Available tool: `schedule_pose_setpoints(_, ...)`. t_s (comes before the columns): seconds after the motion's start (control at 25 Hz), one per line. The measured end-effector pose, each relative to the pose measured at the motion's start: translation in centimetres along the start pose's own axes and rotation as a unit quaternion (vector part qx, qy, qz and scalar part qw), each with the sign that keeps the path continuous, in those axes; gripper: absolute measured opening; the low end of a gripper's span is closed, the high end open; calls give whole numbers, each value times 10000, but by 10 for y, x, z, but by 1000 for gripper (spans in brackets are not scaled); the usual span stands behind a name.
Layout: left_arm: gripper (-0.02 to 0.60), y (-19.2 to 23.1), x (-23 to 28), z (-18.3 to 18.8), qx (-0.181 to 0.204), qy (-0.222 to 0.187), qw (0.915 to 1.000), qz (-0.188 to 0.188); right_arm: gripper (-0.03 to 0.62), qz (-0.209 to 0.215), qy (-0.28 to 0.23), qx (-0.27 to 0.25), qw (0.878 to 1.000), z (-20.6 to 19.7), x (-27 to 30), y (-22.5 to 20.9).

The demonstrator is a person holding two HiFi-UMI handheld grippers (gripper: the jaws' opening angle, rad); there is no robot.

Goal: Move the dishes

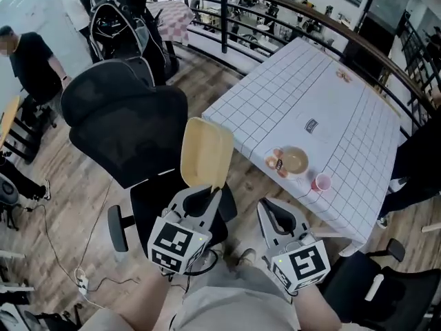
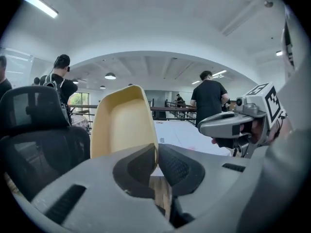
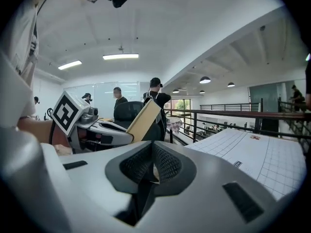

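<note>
A pale yellow rectangular dish [image 1: 207, 150] stands on edge in the air over a black chair, left of the table. My left gripper [image 1: 214, 189] is shut on its lower rim. In the left gripper view the dish [image 2: 124, 125] rises from the closed jaws with its hollow side facing the camera. My right gripper [image 1: 264, 204] hangs beside it, lower right, shut with nothing in it. On the near corner of the white checked table [image 1: 324, 109] sit a tan bowl [image 1: 295, 160], a small patterned dish [image 1: 275, 163] and a pink cup [image 1: 321, 182].
A black mesh office chair [image 1: 124, 129] stands under and left of the dish. Another dark chair [image 1: 375, 281] is at lower right. A dark railing [image 1: 227, 19] runs behind the table. People stand at the far left [image 1: 31, 64]. Cables lie on the wooden floor [image 1: 83, 240].
</note>
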State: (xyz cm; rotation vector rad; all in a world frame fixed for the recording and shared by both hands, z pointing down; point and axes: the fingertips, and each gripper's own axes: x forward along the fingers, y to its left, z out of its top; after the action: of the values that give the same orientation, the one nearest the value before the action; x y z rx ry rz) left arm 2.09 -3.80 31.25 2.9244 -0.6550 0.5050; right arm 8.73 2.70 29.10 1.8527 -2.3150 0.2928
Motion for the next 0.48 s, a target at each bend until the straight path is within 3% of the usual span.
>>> schedule_pose_setpoints(0.48,31,-73,-10,108,345,-802,9951,-471,26,-482,-539,-117,9973,56,-76,-44)
